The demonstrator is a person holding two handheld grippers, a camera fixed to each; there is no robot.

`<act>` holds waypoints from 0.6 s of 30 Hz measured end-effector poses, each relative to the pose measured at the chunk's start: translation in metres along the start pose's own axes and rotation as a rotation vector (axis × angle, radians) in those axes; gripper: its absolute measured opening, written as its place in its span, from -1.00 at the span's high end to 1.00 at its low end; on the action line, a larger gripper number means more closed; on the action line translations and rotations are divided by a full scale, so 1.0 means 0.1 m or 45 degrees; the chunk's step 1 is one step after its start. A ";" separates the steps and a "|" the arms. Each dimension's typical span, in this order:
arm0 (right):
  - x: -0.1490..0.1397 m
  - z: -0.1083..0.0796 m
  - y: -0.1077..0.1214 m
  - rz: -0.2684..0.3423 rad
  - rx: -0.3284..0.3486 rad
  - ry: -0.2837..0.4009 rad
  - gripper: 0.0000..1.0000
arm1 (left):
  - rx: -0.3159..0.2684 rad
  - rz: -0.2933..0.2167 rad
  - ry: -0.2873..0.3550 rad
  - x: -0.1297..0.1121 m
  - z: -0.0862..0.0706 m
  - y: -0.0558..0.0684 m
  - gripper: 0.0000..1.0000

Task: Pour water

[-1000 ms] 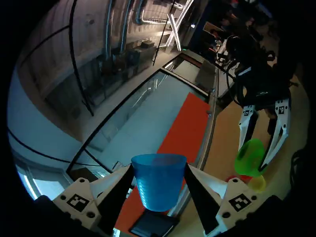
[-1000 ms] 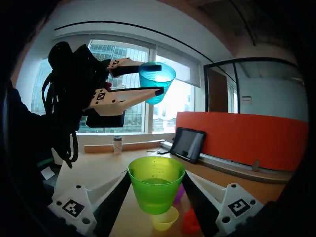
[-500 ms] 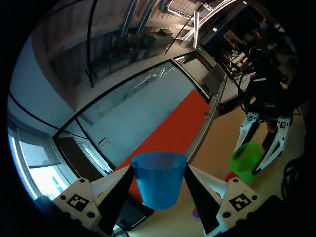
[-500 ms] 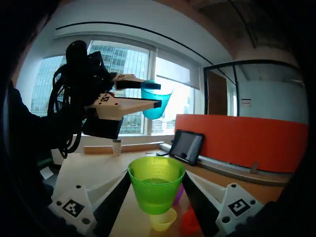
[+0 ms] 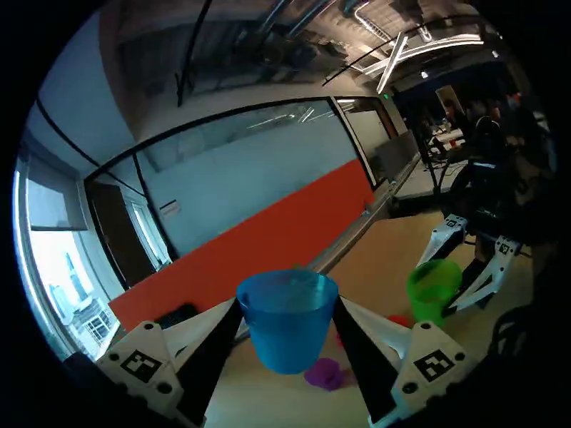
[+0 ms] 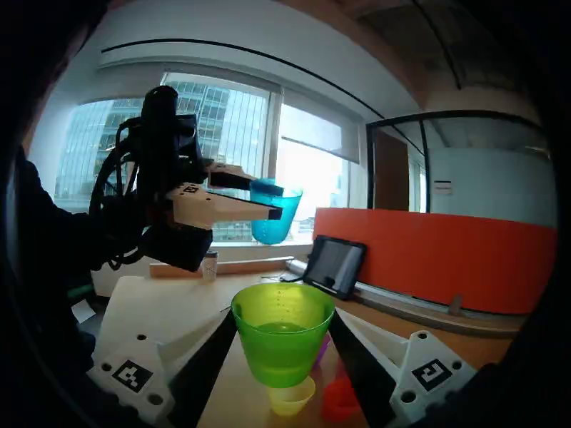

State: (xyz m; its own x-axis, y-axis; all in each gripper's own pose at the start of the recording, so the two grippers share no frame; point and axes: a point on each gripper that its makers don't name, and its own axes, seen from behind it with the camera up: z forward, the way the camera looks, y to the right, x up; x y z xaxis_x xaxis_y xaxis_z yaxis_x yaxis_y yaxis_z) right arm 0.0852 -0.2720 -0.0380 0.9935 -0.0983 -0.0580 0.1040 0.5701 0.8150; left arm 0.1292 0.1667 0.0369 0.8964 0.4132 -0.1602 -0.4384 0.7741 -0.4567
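Blue cup (image 5: 287,324) was clamped between both fingers of the left gripper (image 6: 275,202), and what a height! That gripper was held up ahead and to the left of the right gripper (image 6: 283,317), pointing roughly level, with the cup close to upright. Dark cables (image 6: 118,214) bunched at its back. Down low, the right gripper's fingers pressed both sides of an upright green cup (image 6: 283,346) with liquid in its lower part. Just beyond it on the table (image 6: 164,303) stood a yellow cup (image 6: 289,398), a red cup (image 6: 335,403) and a purple cup (image 5: 325,373). Farther ahead a tablet (image 6: 335,265) leaned by an orange partition (image 6: 442,257). A small jar (image 6: 208,264) stood below the left gripper.
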 end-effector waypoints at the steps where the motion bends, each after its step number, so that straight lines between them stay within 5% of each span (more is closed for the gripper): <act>1: 0.00 0.00 0.00 -0.001 -0.001 0.000 -0.81 | -0.009 -0.026 -0.007 -0.03 0.00 0.01 -0.74; 9: -0.04 -0.03 0.05 -0.010 -0.011 -0.021 -0.81 | -0.068 -0.204 -0.047 -0.31 0.00 0.07 -0.74; 18: -0.08 -0.04 0.08 -0.023 -0.020 -0.058 -0.81 | -0.112 -0.308 -0.088 -0.61 0.00 0.17 -0.74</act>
State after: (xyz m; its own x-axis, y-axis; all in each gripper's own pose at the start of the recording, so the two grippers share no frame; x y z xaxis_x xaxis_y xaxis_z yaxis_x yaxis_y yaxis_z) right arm 0.0783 -0.2630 -0.0333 0.9884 -0.1451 -0.0458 0.1226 0.5807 0.8049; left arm 0.0667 0.1547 0.0384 0.9666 0.2553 0.0219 -0.2017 0.8111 -0.5491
